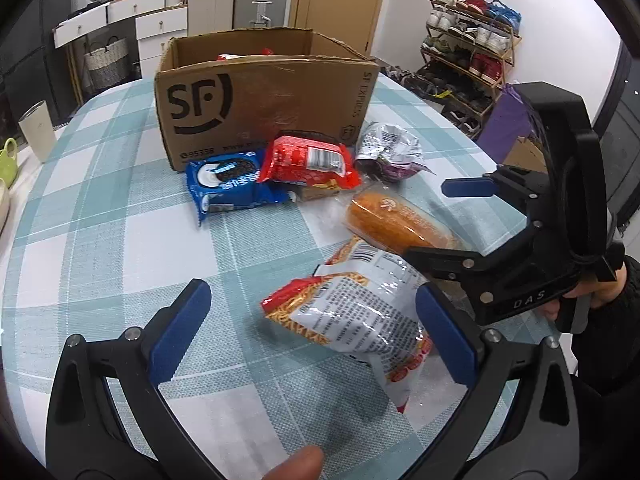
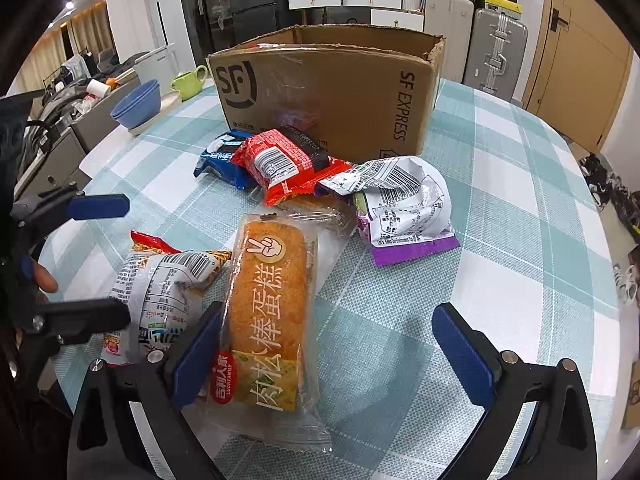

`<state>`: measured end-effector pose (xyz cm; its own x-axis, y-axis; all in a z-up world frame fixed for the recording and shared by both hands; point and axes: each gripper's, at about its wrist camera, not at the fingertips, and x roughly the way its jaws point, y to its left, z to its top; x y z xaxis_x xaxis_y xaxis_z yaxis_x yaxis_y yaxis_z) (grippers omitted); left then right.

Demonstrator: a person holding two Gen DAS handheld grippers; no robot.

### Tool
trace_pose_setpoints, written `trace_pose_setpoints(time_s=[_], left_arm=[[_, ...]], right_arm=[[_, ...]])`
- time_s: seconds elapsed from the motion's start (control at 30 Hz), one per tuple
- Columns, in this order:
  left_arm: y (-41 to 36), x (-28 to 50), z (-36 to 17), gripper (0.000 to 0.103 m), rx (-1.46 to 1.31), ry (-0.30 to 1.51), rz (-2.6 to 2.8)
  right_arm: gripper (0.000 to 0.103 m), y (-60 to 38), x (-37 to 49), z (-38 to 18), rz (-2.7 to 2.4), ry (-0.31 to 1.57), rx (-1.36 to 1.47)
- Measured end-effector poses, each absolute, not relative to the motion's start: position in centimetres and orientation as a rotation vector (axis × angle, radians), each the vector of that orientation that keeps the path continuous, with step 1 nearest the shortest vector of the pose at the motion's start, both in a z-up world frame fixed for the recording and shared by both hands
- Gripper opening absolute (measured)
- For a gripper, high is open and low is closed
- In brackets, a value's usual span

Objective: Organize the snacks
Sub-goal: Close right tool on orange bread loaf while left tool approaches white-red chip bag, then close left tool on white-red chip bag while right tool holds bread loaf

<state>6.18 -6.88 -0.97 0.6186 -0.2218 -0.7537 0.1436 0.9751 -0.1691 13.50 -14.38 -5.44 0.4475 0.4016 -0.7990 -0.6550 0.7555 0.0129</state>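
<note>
A cardboard SF box (image 1: 264, 92) stands open at the far side of the table; it also shows in the right wrist view (image 2: 332, 88). Before it lie a blue cookie pack (image 1: 228, 184), a red packet (image 1: 312, 160) and a silver-purple bag (image 1: 388, 152). My left gripper (image 1: 312, 332) is open around a noodle snack bag (image 1: 356, 308), its right pad beside the bag. My right gripper (image 2: 332, 348) is open around an orange cake bar (image 2: 268, 312) in clear wrap, its left pad against the wrapper. The right gripper also shows in the left wrist view (image 1: 448, 224).
A checked cloth covers the round table (image 1: 100, 240). A white tumbler (image 1: 38, 130) and a green cup (image 2: 190, 80) stand at the left edge, with a blue bowl (image 2: 138, 104) there too. A shoe rack (image 1: 468, 44) and suitcases (image 2: 496, 48) stand beyond the table.
</note>
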Motion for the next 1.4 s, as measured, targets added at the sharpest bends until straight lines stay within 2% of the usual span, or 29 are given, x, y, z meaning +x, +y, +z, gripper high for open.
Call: trace_pose_setpoints(time_s=[0.07, 0.17, 0.3, 0.33, 0.37, 1.07, 1.4], left_arm=[[-7.1, 6.1, -1.2, 0.102, -0.094, 0.889, -0.232], [-7.6, 6.1, -1.5, 0.102, -0.080, 0.907, -0.269], [-8.3, 5.9, -1.7, 0.102, -0.044, 0.913, -0.286], [-8.5, 5.8, -1.7, 0.102, -0.034, 0.914, -0.290], [-8.6, 5.8, -1.8, 0.102, -0.028, 0.914, -0.292], [-9.7, 7.1, -2.6, 0.102, 0.018, 0.931, -0.321], [-11.0, 7.1, -1.3, 0.102, 0.103, 0.864, -0.373]], right_arm=[[0.085, -14.3, 13.3, -5.5, 0.687, 0.892, -0.324], [0.074, -13.9, 13.0, -5.7, 0.713, 0.882, -0.348], [0.051, -13.4, 12.7, -6.0, 0.735, 0.878, -0.361], [0.040, -13.3, 12.5, -6.0, 0.744, 0.872, -0.368], [0.037, -13.3, 12.4, -5.9, 0.756, 0.869, -0.369], [0.036, -14.4, 11.5, -4.2, 0.779, 0.812, -0.362], [0.036, -14.7, 11.5, -3.8, 0.771, 0.802, -0.357]])
